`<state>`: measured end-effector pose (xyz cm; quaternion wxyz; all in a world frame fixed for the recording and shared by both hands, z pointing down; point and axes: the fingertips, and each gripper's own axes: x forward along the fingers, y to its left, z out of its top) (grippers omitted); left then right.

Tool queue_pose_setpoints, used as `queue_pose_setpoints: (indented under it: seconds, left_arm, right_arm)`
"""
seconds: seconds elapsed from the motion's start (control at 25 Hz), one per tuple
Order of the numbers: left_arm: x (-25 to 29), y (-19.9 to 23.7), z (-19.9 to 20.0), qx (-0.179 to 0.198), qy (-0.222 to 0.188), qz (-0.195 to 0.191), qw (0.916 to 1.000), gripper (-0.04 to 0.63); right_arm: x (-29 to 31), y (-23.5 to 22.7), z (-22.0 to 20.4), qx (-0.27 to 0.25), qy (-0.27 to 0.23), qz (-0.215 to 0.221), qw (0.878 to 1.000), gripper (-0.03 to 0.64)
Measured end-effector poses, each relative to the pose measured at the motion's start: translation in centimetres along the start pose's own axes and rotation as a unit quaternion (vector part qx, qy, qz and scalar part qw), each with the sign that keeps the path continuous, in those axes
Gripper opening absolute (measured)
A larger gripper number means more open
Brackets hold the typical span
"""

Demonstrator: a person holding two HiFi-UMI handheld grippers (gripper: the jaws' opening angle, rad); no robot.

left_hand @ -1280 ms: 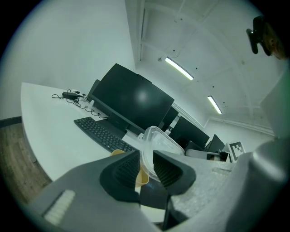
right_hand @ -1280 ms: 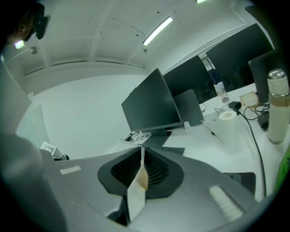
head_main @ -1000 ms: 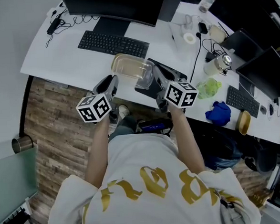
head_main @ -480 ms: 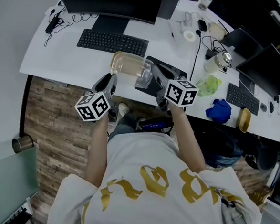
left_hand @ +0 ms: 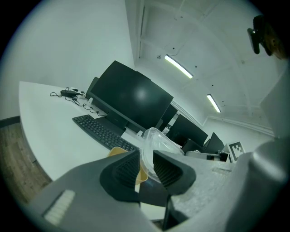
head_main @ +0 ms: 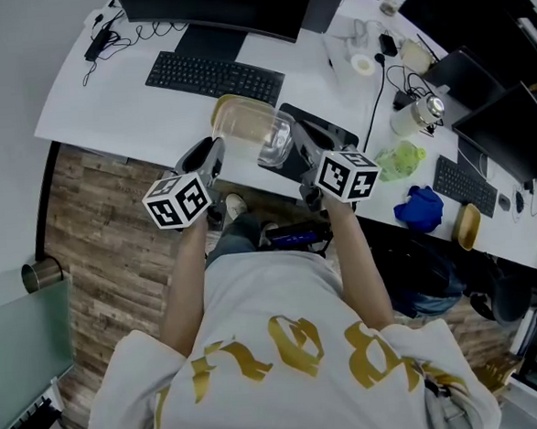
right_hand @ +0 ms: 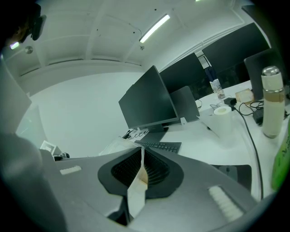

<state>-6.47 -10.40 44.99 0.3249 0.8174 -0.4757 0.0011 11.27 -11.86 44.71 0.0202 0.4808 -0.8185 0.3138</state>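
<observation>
A clear plastic container with a yellowish tint hangs above the desk's near edge, held between both grippers. My left gripper is shut on its left rim. In the left gripper view the clear rim runs between the ribbed pads, with a yellow part beside it, and the left gripper stays closed on it. My right gripper is shut on the opposite side. In the right gripper view a thin whitish-tan edge is pinched in the right gripper.
On the white desk lie a black keyboard, a monitor, a dark mat, a tape roll, a steel flask, cables, a green item and a blue cloth. A metal cup stands on wood flooring.
Both grippers and the container have drifted slightly away from the body, toward the keyboard. The grips are unchanged.
</observation>
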Motion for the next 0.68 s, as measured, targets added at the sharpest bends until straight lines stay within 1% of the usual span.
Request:
queue_pose_setpoints:
  seconds: [0.68]
  left_arm:
    - [-0.41,0.14,-0.27,-0.002,0.002,0.003,1.0,0.087]
  right_arm:
    - [-0.12,0.18,-0.45,0.004,0.003,0.005,1.0,0.043]
